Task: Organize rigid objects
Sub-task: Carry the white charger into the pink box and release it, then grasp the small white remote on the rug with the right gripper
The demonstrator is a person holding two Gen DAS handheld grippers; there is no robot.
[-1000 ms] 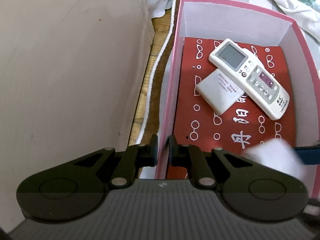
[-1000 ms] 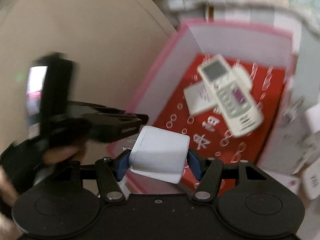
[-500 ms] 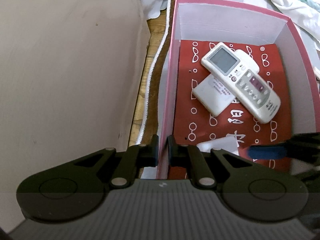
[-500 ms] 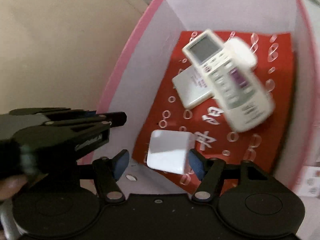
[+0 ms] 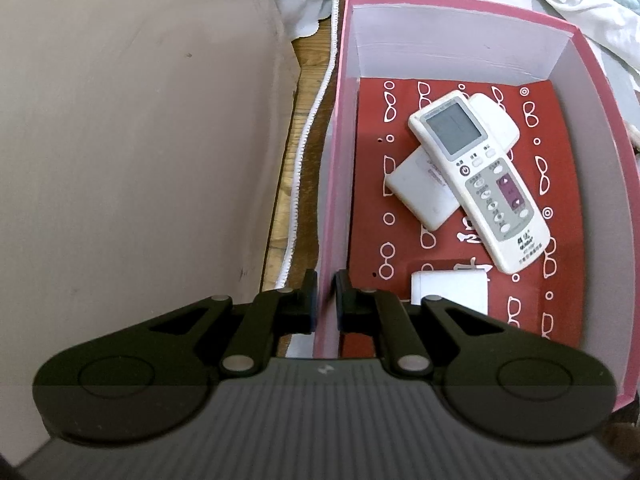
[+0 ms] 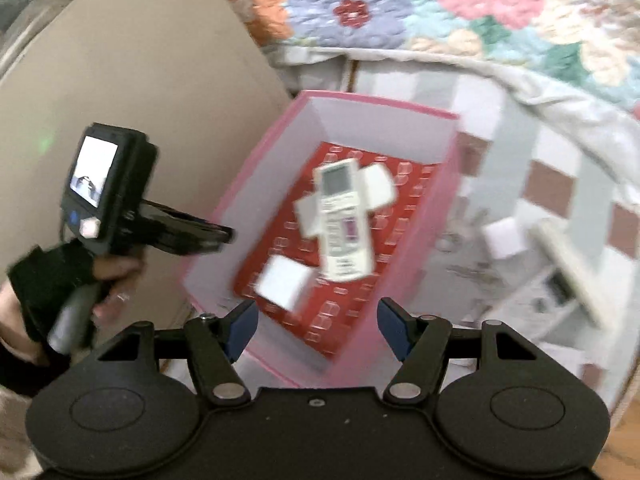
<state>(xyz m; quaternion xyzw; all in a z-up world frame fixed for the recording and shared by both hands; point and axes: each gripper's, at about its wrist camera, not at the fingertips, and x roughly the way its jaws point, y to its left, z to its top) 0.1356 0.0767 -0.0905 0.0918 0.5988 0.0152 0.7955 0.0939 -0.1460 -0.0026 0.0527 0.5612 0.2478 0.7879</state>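
A pink box (image 5: 340, 128) with a red patterned floor holds a white remote (image 5: 478, 178), a flat white device (image 5: 420, 192) under it, and a white charger block (image 5: 450, 288) near the front. My left gripper (image 5: 325, 296) is shut on the box's left wall. My right gripper (image 6: 317, 330) is open and empty, raised above the box's near side (image 6: 280, 360). The charger (image 6: 282, 284) and the remote (image 6: 342, 216) show blurred in the right wrist view, as does the left gripper's body (image 6: 120, 208).
A beige padded surface (image 5: 140, 140) stands left of the box. A floral quilt (image 6: 440, 8) lies behind. Small white items (image 6: 504, 236) lie blurred on a checked cloth (image 6: 560, 184) right of the box.
My right gripper carried the charger block into the box, opened, let it go on the red floor, and pulled back up. The left gripper kept its hold on the box wall.
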